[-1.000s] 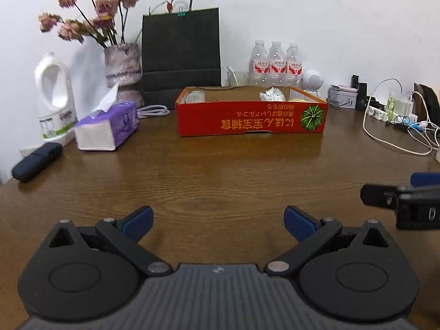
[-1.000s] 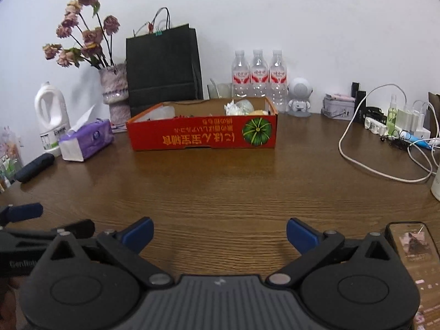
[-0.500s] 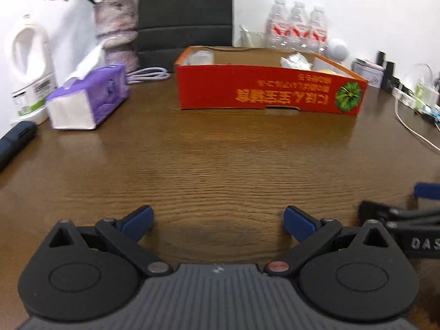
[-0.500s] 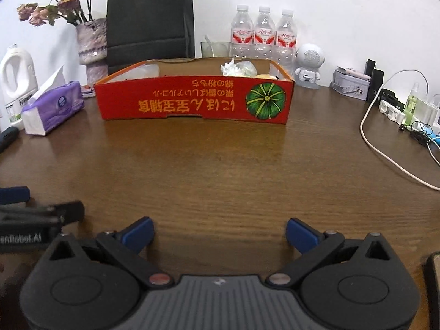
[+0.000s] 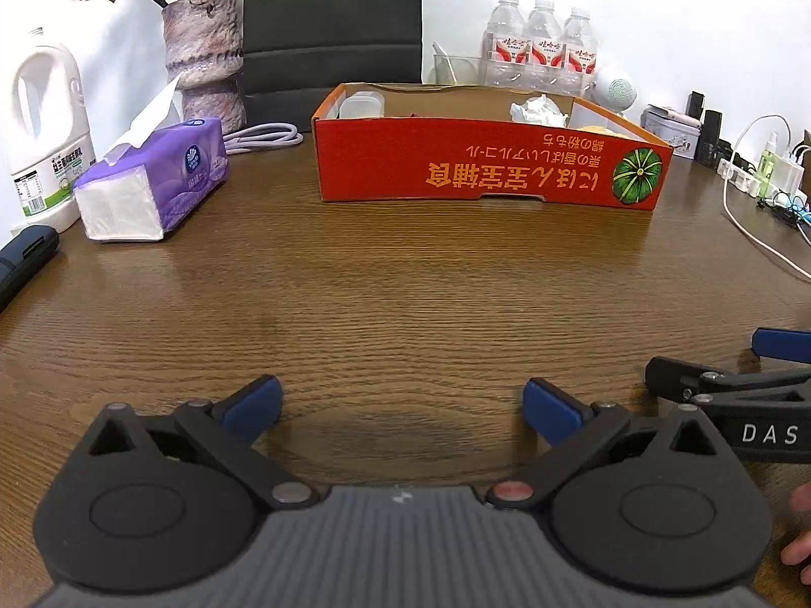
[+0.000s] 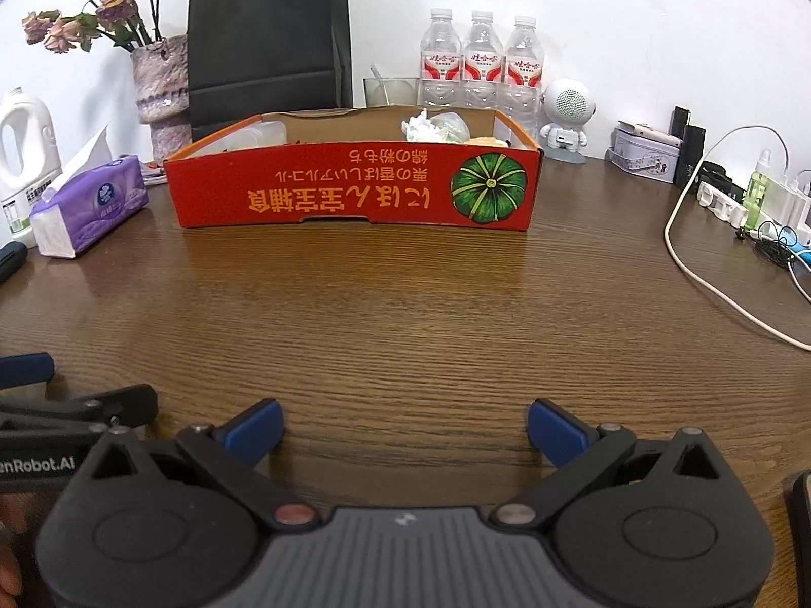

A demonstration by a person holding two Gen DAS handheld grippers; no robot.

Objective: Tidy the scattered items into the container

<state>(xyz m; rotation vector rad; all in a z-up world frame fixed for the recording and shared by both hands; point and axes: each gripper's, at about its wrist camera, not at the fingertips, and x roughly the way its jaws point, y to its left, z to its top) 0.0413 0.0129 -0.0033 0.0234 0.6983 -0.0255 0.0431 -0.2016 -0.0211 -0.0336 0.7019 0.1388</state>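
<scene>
Wood-grain table (image 5: 405, 304) against white wall (image 6: 633, 25)

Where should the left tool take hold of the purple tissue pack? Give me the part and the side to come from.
Grip the purple tissue pack across its long sides, near the middle, coming down from above with the left tool turned to span its narrow width. It lies flat on the table with its white end facing the camera; a tissue sticks up from the top, so close just beside it. This is a judgement.
</scene>
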